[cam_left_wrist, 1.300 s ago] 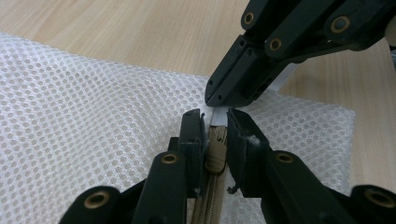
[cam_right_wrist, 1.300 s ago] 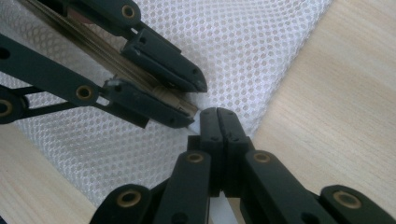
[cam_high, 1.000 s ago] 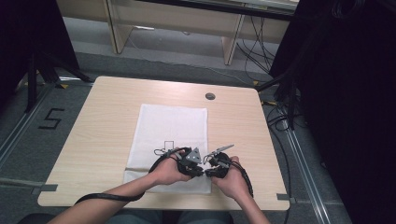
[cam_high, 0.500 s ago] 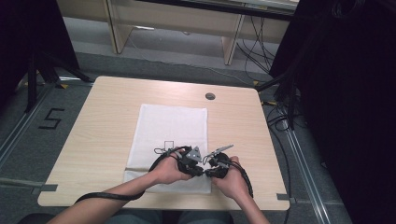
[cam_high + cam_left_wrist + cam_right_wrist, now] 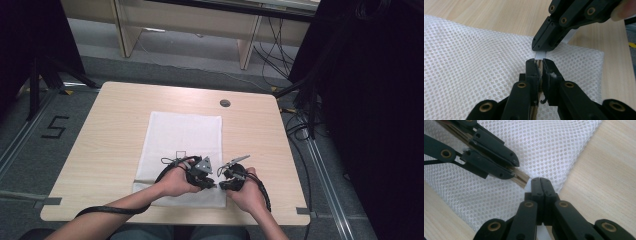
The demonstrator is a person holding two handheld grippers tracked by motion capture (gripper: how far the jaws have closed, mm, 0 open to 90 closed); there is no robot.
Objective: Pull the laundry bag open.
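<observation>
At the lower centre of the high view, two black grippers meet tip to tip. The left gripper (image 5: 214,184) is clamped on thin wooden sticks (image 5: 520,178); the right gripper (image 5: 219,185) is pressed together on a flat white strip (image 5: 539,55). One white honeycomb mesh bag (image 5: 182,140) lies beneath on the pale wood-grain table (image 5: 110,130).

Both claws, left (image 5: 212,184) and right (image 5: 220,185), closed, tips nearly meeting.

a light wooden table (image 5: 115,130) carries a white mesh cloth (image 5: 182,135) lying flat near its front edge.
</observation>
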